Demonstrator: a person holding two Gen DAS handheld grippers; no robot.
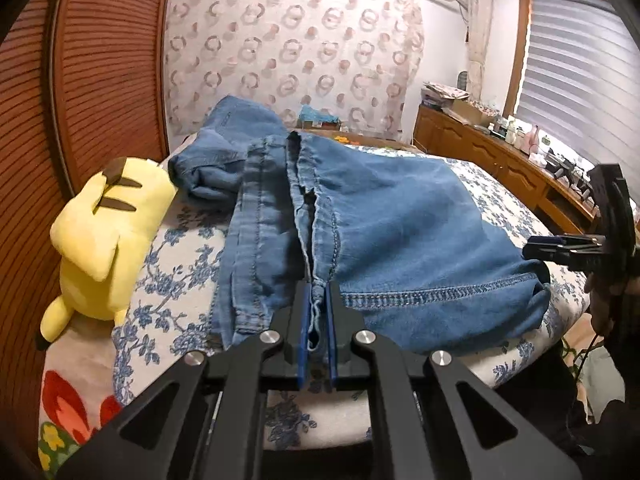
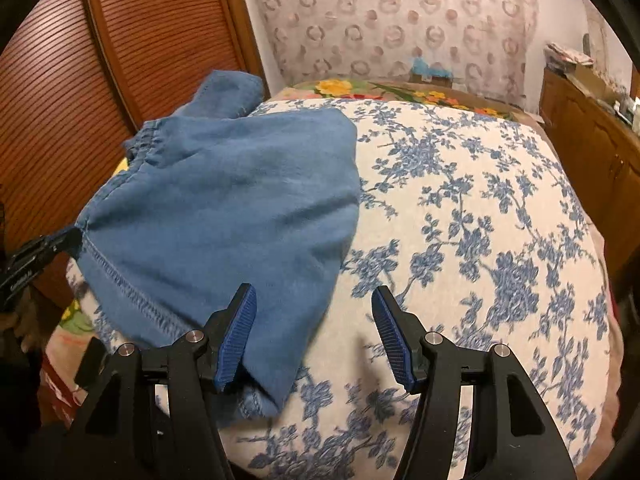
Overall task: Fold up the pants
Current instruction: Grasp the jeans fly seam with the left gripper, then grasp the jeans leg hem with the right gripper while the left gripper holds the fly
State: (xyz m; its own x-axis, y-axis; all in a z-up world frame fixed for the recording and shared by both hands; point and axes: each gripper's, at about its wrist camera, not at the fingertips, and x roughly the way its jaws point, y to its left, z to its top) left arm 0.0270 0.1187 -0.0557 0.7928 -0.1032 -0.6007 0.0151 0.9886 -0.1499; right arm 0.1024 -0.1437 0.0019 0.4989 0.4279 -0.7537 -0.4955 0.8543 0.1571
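Observation:
Blue denim pants (image 1: 360, 216) lie on a bed with a blue floral cover (image 1: 176, 280). My left gripper (image 1: 318, 300) is shut on a seam corner of the pants at the hem and holds it slightly lifted. In the right wrist view the pants (image 2: 224, 216) spread to the left, with the hem corner under my left blue pad (image 2: 236, 336). My right gripper (image 2: 312, 332) is open over the bed cover (image 2: 480, 220), with nothing between its pads. The right gripper also shows in the left wrist view (image 1: 560, 248) at the pants' right edge.
A yellow plush toy (image 1: 104, 240) lies on the bed's left side against a slatted wooden door (image 1: 80, 80). A wooden dresser (image 1: 500, 160) with clutter runs along the right. A patterned curtain (image 1: 296, 48) hangs behind the bed.

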